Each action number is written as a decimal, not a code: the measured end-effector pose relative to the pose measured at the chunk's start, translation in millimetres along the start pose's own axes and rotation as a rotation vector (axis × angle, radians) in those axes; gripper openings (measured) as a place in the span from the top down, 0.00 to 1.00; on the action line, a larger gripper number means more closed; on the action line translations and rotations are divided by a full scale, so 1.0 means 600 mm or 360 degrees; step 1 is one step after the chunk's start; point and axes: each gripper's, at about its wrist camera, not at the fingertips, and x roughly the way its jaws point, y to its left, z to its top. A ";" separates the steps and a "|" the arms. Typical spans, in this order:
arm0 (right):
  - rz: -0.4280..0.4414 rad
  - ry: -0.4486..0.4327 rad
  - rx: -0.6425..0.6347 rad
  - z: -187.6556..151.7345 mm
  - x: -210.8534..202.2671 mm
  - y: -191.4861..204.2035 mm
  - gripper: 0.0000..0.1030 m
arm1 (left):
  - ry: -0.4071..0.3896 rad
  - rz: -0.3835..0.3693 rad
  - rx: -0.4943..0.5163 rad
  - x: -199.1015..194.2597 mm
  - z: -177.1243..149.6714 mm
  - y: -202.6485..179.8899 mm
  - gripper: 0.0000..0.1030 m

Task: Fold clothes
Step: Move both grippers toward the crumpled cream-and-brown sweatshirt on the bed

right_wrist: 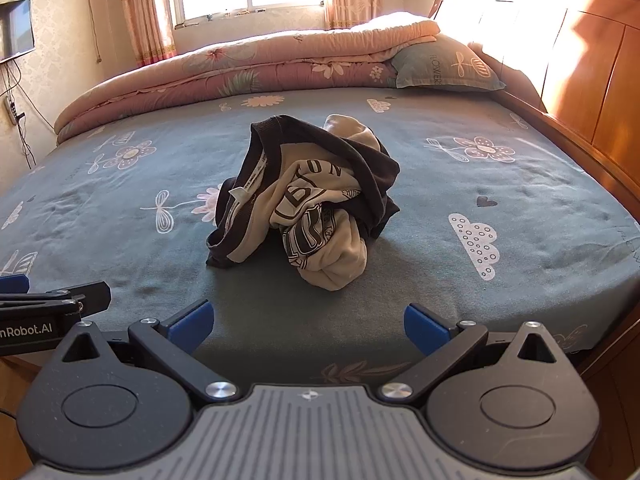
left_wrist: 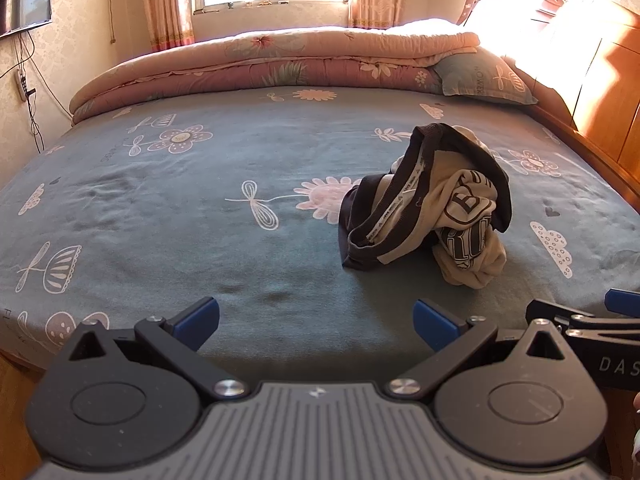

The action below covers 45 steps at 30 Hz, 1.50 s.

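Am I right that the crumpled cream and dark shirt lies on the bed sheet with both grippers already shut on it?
Not quite: the shirt does lie crumpled on the bed sheet, but the left gripper and right gripper are both open and short of it, as each wrist view shows.

We record: one crumpled shirt (right_wrist: 308, 200) — cream with dark trim — on our blue flowered bedsheet (right_wrist: 460, 248); our right gripper (right_wrist: 307, 326) before it, jaws wide and bare; our left gripper (right_wrist: 60, 300) at left edge; folded quilt (right_wrist: 240, 68) beyond.
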 end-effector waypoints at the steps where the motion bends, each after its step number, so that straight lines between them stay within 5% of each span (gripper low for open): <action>1: 0.0000 0.0001 0.0002 0.001 0.000 0.000 0.00 | 0.0003 -0.0004 -0.0002 0.000 0.001 0.001 0.01; 45: -0.0002 0.0011 -0.0004 0.008 -0.002 0.005 0.00 | 0.0038 -0.0013 0.0001 0.010 0.003 -0.002 0.00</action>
